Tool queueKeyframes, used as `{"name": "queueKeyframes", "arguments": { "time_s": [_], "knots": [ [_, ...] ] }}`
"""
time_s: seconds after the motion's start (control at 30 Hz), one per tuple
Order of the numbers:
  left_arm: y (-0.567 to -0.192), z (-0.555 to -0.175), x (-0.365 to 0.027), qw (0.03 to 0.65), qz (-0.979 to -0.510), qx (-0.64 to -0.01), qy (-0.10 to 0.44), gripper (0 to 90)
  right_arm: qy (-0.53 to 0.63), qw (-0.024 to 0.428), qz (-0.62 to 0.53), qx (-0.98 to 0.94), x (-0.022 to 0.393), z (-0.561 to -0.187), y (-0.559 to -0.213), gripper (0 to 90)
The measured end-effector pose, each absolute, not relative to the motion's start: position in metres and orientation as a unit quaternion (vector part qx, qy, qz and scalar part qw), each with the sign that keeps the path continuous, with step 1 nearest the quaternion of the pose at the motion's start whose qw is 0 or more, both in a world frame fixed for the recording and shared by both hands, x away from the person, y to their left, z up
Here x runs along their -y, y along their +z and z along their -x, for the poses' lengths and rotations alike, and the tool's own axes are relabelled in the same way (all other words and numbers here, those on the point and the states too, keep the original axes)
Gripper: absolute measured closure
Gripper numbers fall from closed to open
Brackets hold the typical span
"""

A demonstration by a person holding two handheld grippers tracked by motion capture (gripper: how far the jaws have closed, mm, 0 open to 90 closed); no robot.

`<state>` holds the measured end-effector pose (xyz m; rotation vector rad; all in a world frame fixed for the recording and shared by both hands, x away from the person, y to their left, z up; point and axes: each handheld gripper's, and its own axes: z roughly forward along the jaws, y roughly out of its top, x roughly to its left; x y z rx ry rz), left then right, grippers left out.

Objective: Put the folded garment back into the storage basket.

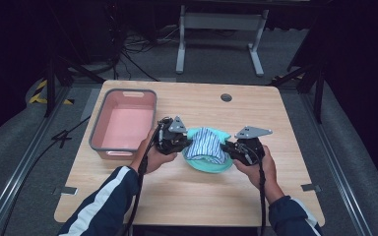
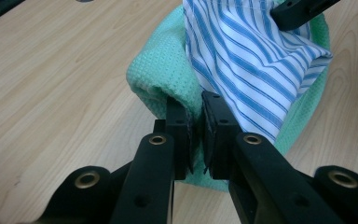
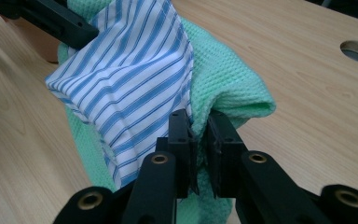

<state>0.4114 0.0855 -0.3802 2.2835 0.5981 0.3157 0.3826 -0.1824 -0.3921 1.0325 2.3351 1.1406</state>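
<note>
Wooden table (image 1: 187,196), person's forearms in from the near edge, a gripper in each hand. Pink bin (image 1: 124,124) with a grey rim sits on the left part of the table, near the left edge, just beside the left gripper (image 1: 183,142). Bare wood in front of the hands toward the near edge, more behind them up to a round hole (image 1: 226,97) near the far edge, and a wide bare strip to the right of the right gripper (image 1: 226,147).

Cloth bundle sits mid-table between the two grippers: a green waffle-weave towel (image 1: 211,164) underneath, with a blue-and-white striped cloth (image 1: 205,143) on top. From above, the striped cloth looks bunched and raised over the green one, though the high view is too small to tell whether the bundle is clear of the table.

Left gripper view: jaws nearly closed, pinching a rolled edge of the green towel (image 2: 161,77), striped cloth (image 2: 256,60) draped right beside the pinch; the other gripper's jaw tip shows at the far top corner, touching the striped cloth.

Right gripper view: jaws likewise nearly closed on cloth, clamped where the striped cloth (image 3: 130,88) meets the green towel (image 3: 228,79); I cannot tell if one or both layers sit in the pinch. Striped cloth hangs in a loose peak with folds, and the green towel curls in a fat roll on the far side.
</note>
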Motion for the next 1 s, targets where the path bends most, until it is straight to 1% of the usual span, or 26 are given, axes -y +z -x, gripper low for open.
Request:
{"name": "queueKeyframes", "arguments": {
  "time_s": [1.0],
  "knots": [
    [-0.347, -0.415, -0.140, 0.376, -0.872, -0.266, 0.165, 82.1, 0.411, 0.184, -0.323, -0.832, 0.125, -0.406, -0.355, 80.9]
  ]
}}
